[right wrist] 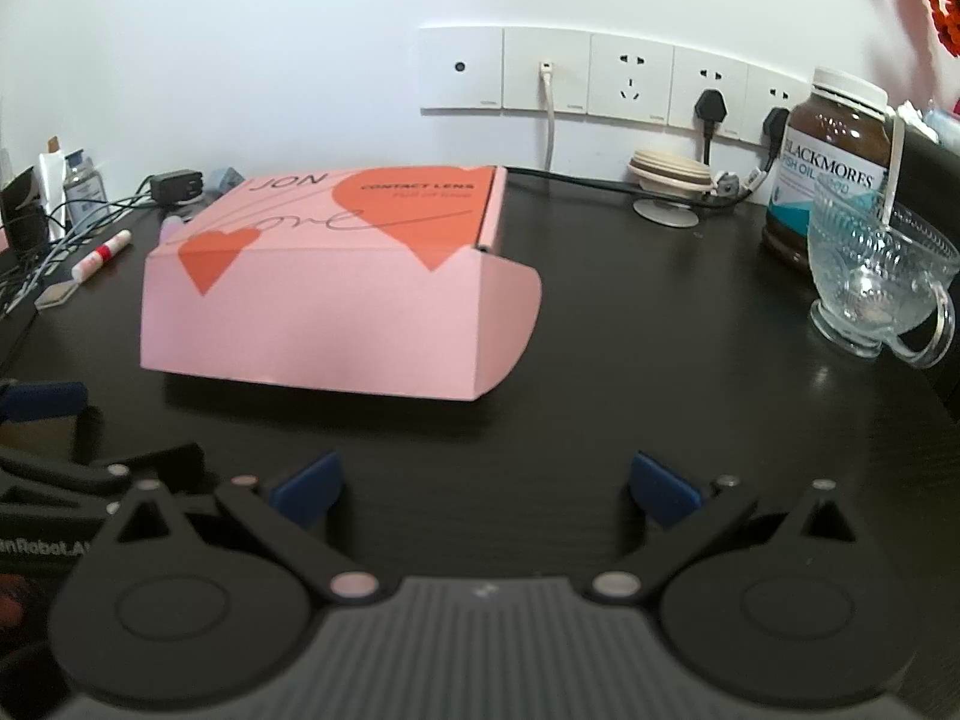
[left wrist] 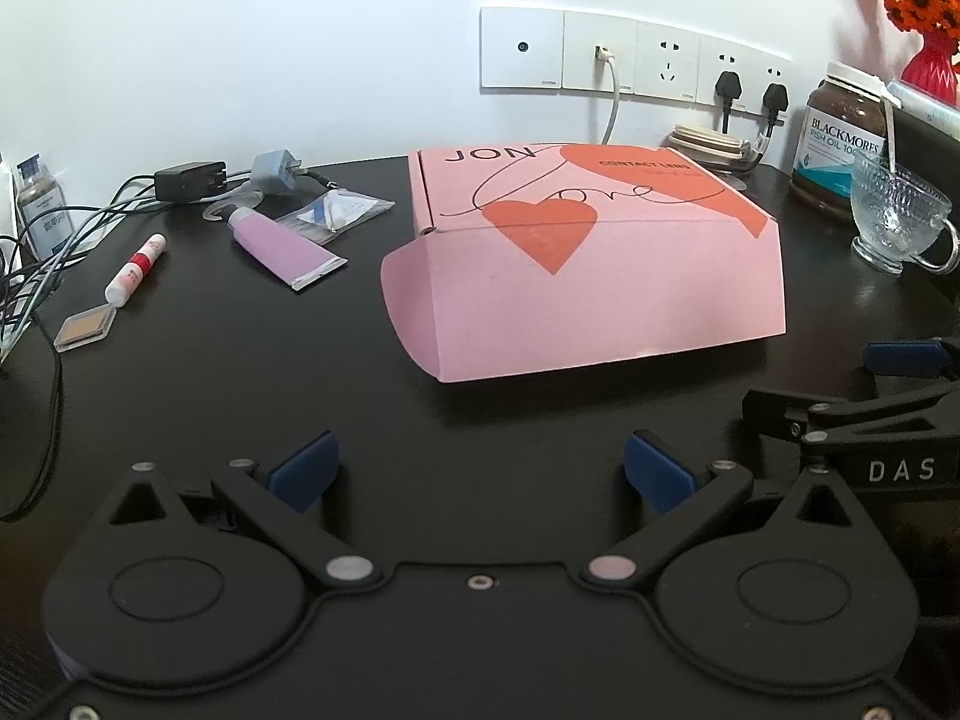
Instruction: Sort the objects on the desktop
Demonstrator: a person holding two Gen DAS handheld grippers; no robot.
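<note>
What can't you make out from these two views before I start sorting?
- Inside of the pink box: the lid is shut in both views.
- Purple tube: in the right wrist view the box hides nearly all of it.
- Clear packet: its contents are too small to read in the left wrist view; the box hides it in the right.
- Bottle at far left: label too small and blurred.
- Vase: cut off by the left wrist view's edge.

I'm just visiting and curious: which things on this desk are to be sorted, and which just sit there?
Likely to sort: pink box, purple tube, lip balm stick, small sachet, square compact.

Likely just there: fish oil jar, glass cup, chargers and cables, wall sockets.
</note>
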